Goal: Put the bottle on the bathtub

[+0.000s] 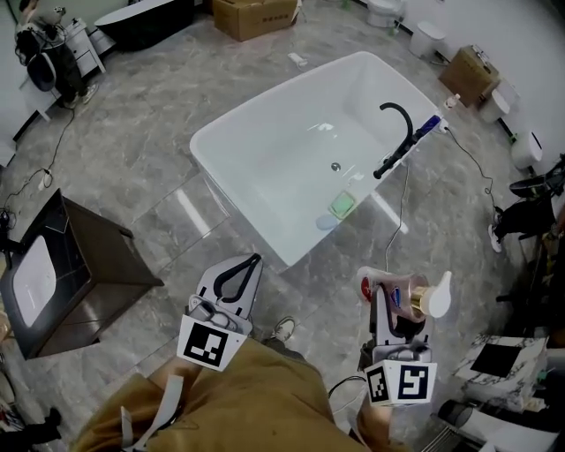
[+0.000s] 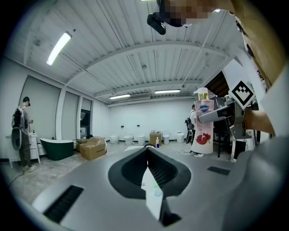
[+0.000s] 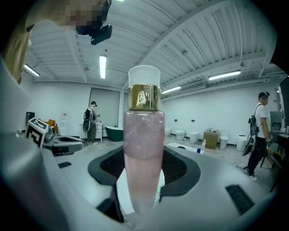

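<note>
A pink bottle with a gold collar and white pump sits between the jaws of my right gripper, which is shut on it, low at the right of the head view. In the right gripper view the bottle stands upright between the jaws and fills the middle. It also shows in the left gripper view as the bottle, held off to the right. The white bathtub lies ahead on the floor, well apart from both grippers. My left gripper is shut and empty, its fingertips pressed together.
A black faucet and a small purple bottle stand on the tub's right rim. A green item lies inside the tub. A dark cabinet with a basin stands left. Cardboard boxes and toilets line the back; a cable hangs from the rim.
</note>
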Motion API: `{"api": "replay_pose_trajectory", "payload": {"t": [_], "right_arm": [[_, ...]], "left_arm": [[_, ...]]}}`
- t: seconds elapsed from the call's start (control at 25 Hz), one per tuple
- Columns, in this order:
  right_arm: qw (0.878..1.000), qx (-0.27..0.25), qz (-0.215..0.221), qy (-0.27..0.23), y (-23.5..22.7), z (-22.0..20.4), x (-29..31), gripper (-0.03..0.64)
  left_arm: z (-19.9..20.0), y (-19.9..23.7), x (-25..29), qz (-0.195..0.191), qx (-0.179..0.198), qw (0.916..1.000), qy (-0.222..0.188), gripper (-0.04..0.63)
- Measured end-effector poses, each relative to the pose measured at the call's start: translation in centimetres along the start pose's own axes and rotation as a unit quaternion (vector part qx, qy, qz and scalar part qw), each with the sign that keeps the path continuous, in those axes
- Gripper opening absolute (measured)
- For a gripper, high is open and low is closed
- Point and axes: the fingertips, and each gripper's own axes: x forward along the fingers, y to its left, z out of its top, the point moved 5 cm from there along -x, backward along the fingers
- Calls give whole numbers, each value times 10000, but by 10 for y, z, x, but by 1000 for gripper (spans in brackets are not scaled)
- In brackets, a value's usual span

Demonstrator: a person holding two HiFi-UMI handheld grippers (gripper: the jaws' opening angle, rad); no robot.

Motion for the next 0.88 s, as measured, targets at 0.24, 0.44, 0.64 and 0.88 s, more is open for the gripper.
{"api": "replay_pose_trajectory", "payload": {"t": [0.24, 0.44, 0.64, 0.88], "right_arm": [[9995, -69, 284, 134, -15, -16, 31, 232], [9987, -81, 482, 163, -16, -31, 61, 232], [9980, -102, 590, 179, -14, -49, 87, 232], [9971, -180, 706, 230, -8, -76, 117, 232]], "left_arm": [[-2, -6, 11, 245, 15, 9996, 143, 8], [-15, -3, 13, 439, -77, 9984, 358, 8], [-29, -1, 16, 438, 61, 9981, 424, 8], [-48, 0, 17, 506, 77, 9968, 619, 8]]}}
